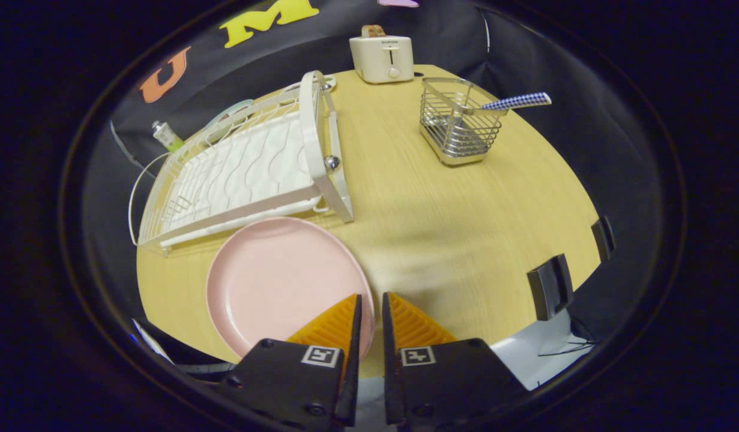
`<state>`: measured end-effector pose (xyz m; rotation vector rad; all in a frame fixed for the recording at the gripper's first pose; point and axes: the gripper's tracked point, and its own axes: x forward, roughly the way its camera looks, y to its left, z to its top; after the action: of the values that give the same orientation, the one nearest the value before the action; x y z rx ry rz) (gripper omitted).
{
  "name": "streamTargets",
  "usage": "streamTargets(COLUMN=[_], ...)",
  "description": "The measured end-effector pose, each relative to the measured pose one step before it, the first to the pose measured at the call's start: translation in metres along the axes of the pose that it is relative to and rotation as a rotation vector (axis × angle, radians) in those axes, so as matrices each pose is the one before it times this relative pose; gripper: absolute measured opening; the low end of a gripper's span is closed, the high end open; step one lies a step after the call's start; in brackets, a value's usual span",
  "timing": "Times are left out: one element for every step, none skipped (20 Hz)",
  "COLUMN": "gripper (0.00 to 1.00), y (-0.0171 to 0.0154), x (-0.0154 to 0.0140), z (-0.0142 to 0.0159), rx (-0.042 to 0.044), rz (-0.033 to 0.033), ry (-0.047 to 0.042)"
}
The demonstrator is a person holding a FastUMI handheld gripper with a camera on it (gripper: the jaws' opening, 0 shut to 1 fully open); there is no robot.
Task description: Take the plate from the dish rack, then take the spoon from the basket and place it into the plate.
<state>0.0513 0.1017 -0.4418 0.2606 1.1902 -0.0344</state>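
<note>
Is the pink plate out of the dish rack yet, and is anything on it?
Out and empty: the pink plate lies flat on the table before the dish rack. The hand-held gripper is nearly closed at its rim.

Gripper (370, 300) nearly closed over pink plate's (279, 282) rim on table (453, 228).

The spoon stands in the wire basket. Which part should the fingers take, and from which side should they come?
Grip the checked handle of the spoon, which sticks out over the rim of the wire basket, away from the toaster. Its bowl end sits low inside. Come from above that free end. The gripper is nearly shut over the plate rim.
</note>
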Motion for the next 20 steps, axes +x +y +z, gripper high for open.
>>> streamTargets(gripper=[0.34, 0.53, 0.72, 0.87, 1.00, 1.00, 1.00, 1.00, 1.00, 1.00, 1.00, 1.00, 1.00, 1.00, 1.00, 1.00, 1.00, 1.00, 1.00, 1.00], y=[-0.00264, -0.00170, -0.00389, -0.00734, -0.00737, -0.00546, -0.00538, -0.00673, -0.00800, -0.00899, -0.00935, -0.00954, -0.00910, -0.00893, -0.00806, -0.01098, -0.01236, -0.00946, -0.01020, -0.00865], x=[-0.00170, -0.00019, 0.00021, -0.00162, -0.00087, -0.00231, -0.00214, -0.00329, -0.00576, -0.00509, -0.00549, -0.00482, -0.00468, -0.00349, -0.00155, -0.00142, -0.00120, 0.00164, 0.00229, 0.00322], z=[0.00268, 0.00095, -0.00191, -0.00196, 0.00036, 0.00088, -0.00141, 0.00017, 0.00260, 0.00556, 0.00701, 0.00786, 0.00837, 0.00945, 0.00875, 0.00776, 0.00780, 0.00754, 0.00694, 0.00940], rx=[-0.00763, -0.01423, -0.00976, -0.00531, 0.00008, -0.00184, -0.00883, -0.00961, -0.01117, -0.00809, -0.01173, -0.01830, -0.02021, -0.01751, -0.01738, -0.01499, -0.01355, -0.01314, -0.00904, -0.00058], rz=[0.00803, 0.01417, -0.00133, -0.01142, -0.00734, 0.00207, 0.00450, 0.00908, 0.00741, 0.00534, 0.00294, 0.00100, 0.00083, 0.00424, 0.00572, -0.00262, -0.00883, -0.00135, -0.01220, -0.00095], ry=[-0.01352, 0.00024, 0.01053, 0.00843, -0.00548, -0.00230, 0.00397, -0.00193, -0.00961, -0.02226, -0.03160, -0.03538, -0.04226, -0.04402, -0.04127, -0.04383, -0.04747, -0.04114, -0.04455, -0.05306])
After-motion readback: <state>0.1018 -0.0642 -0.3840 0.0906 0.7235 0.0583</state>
